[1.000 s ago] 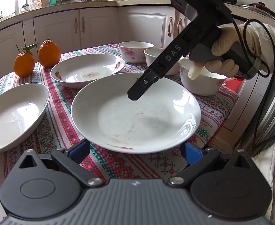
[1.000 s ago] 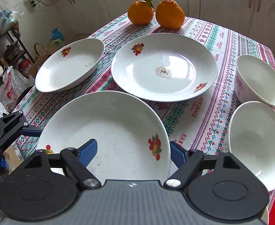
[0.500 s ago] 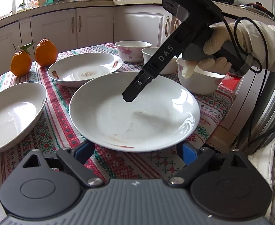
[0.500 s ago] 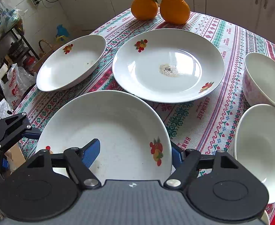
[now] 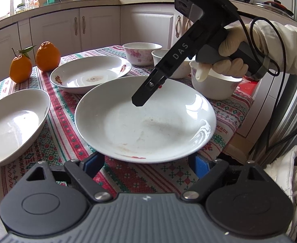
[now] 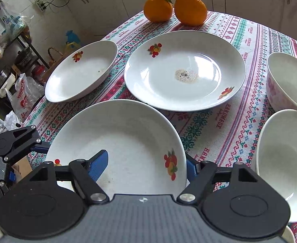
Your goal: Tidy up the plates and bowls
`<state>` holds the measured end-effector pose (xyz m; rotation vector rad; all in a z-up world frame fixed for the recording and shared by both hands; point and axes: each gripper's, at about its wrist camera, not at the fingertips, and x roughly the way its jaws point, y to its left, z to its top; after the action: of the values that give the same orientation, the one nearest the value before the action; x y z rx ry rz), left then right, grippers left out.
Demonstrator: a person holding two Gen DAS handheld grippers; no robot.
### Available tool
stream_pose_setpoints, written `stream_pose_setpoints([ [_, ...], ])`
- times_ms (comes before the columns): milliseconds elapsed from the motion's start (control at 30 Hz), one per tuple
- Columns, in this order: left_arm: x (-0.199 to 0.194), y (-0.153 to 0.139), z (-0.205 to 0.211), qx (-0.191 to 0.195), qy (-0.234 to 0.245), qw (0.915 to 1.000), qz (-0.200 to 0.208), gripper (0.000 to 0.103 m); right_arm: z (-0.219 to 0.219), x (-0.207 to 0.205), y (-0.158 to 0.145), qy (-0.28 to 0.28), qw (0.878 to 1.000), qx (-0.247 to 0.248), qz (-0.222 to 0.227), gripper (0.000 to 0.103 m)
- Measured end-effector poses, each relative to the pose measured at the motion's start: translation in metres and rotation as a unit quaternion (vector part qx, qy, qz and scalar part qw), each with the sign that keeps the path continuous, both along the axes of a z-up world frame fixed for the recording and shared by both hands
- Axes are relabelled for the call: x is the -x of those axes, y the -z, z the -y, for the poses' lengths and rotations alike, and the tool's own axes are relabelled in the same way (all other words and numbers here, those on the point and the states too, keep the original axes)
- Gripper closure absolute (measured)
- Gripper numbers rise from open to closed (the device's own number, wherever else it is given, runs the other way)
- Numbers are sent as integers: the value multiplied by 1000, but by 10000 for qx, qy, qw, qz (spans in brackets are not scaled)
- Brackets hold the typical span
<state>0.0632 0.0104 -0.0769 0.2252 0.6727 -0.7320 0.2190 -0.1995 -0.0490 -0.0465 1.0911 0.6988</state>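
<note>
On the patterned counter (image 6: 219, 125) the near plate (image 5: 144, 121) sits between both spread, empty grippers, left gripper (image 5: 148, 162) at its near rim, right gripper (image 6: 146, 166) straddling its far rim, so a shallow pinch could let it slip.

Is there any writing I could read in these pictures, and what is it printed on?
"DAS": white letters on the black finger of the right gripper.
"HANDMADE": woven into the tablecloth, repeated along its bands.
Red print on the plastic bag beside the table: too blurred to read.
Bottle labels on the counter: too small.
</note>
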Motion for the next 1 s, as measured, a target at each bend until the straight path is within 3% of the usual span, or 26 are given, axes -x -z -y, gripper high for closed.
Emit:
stream_pose_setpoints([
  [500, -1, -24, -18, 123, -79, 9998, 113, 14, -10, 1, -30, -47, 9997, -108, 205, 22],
  [1000, -15, -50, -87, 4, -891, 9958, 223, 14, -104, -44, -55, -862, 9950, -268, 438, 22],
])
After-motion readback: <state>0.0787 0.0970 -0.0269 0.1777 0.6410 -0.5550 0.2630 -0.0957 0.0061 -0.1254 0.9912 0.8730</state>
